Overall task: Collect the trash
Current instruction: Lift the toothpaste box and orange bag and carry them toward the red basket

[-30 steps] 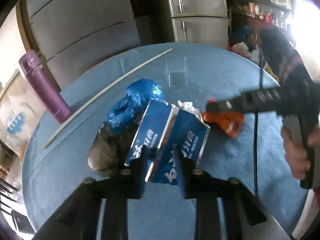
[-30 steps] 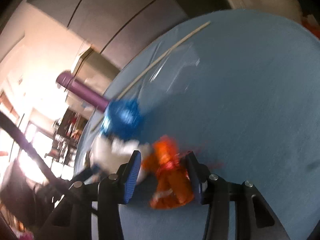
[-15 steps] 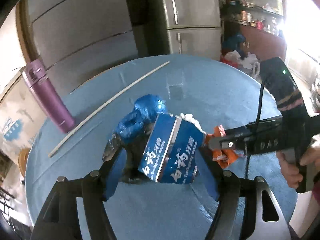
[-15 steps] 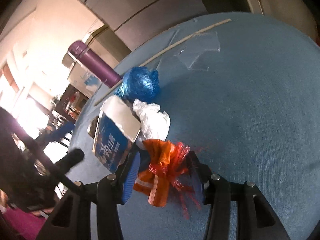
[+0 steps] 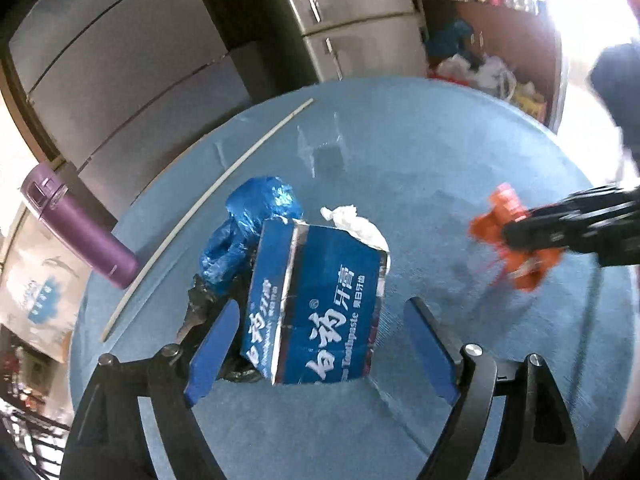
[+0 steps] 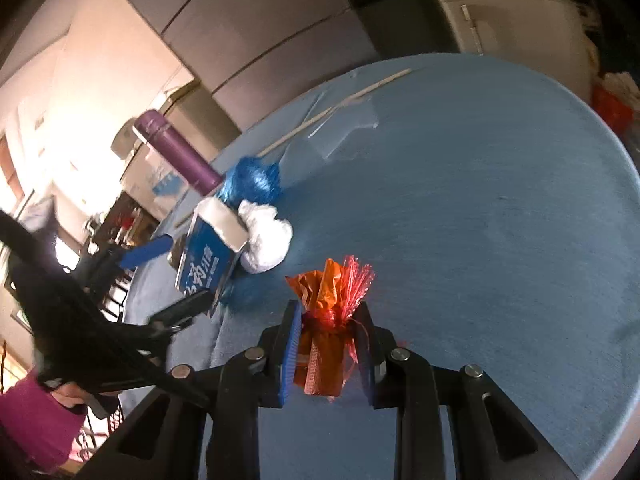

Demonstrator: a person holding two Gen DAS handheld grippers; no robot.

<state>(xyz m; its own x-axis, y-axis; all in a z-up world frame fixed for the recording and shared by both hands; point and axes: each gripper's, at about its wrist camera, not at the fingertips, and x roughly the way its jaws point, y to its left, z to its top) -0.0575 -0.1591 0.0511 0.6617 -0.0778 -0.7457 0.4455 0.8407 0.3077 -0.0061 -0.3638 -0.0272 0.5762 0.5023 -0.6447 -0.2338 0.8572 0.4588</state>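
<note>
The left gripper (image 5: 320, 348) has just spread its fingers wide around one blue cardboard toothpaste box (image 5: 316, 308), not pressing it; the box's long axis runs away from the camera. Beside it on the round blue table (image 6: 480, 200) lie one blue plastic bag (image 5: 256, 216) and one white paper wad (image 6: 266, 240). The right gripper (image 6: 328, 344) has just closed, clamping one orange wrapper bundle (image 6: 328, 304), seemingly upright.

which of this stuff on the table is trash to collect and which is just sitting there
Trash to collect:
- orange wrapper, clamped in the right gripper
- blue toothpaste box, between the open jaws of the left gripper
- white tissue
- blue plastic bag

Probably just lying about:
- purple bottle
- long white stick
</note>
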